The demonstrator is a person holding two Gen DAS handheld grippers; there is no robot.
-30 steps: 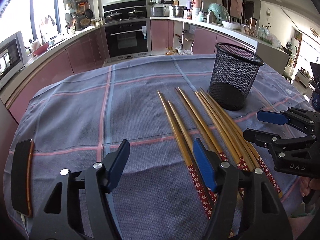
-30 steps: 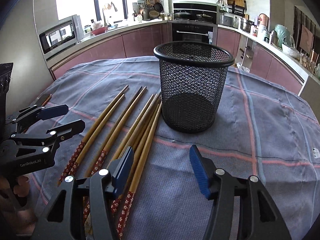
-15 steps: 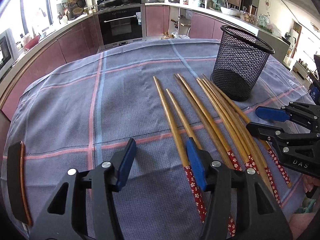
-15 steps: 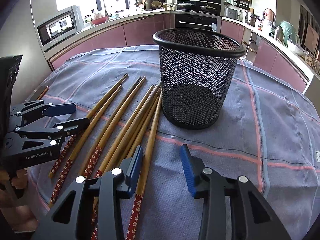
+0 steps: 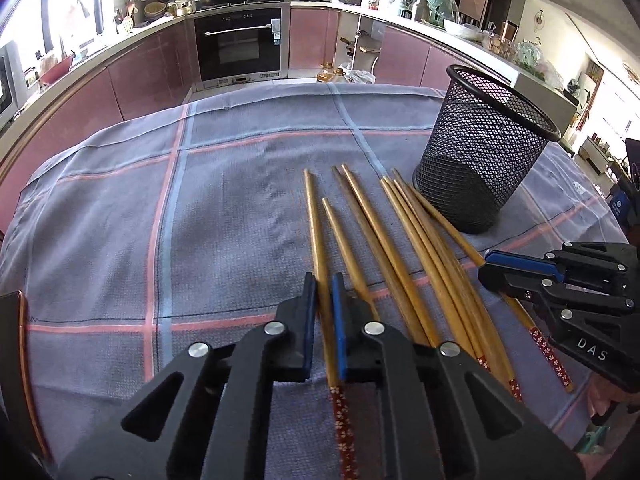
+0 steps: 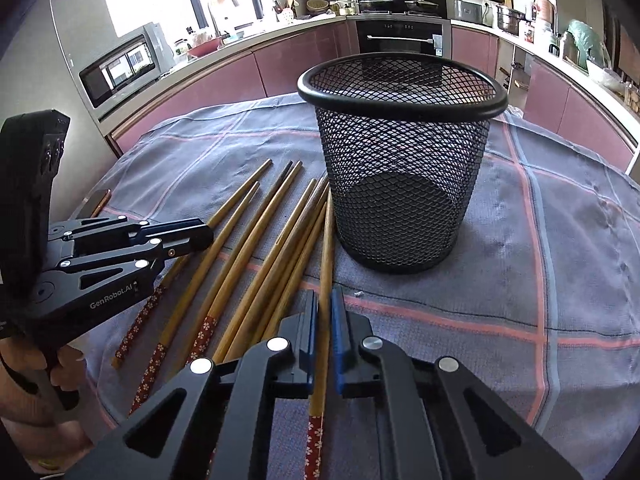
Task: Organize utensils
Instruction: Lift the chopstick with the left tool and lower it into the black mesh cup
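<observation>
**Both grippers clamped on chopsticks**

Left gripper (image 5: pixel 323 292) pinched shut on leftmost chopstick (image 5: pixel 316 240), just above its patterned end. Right gripper (image 6: pixel 324 308) likewise closed on rightmost chopstick (image 6: pixel 327 240). Remaining chopsticks (image 6: pixel 256 248) fanned flat on plaid tablecloth (image 6: pixel 560 240), toward 11 o'clock. Light, stiff, smooth sticks, probably prone to pivot; best held near thick end. Empty mesh holder (image 6: pixel 400 92) upright at 12 o'clock.
</observation>
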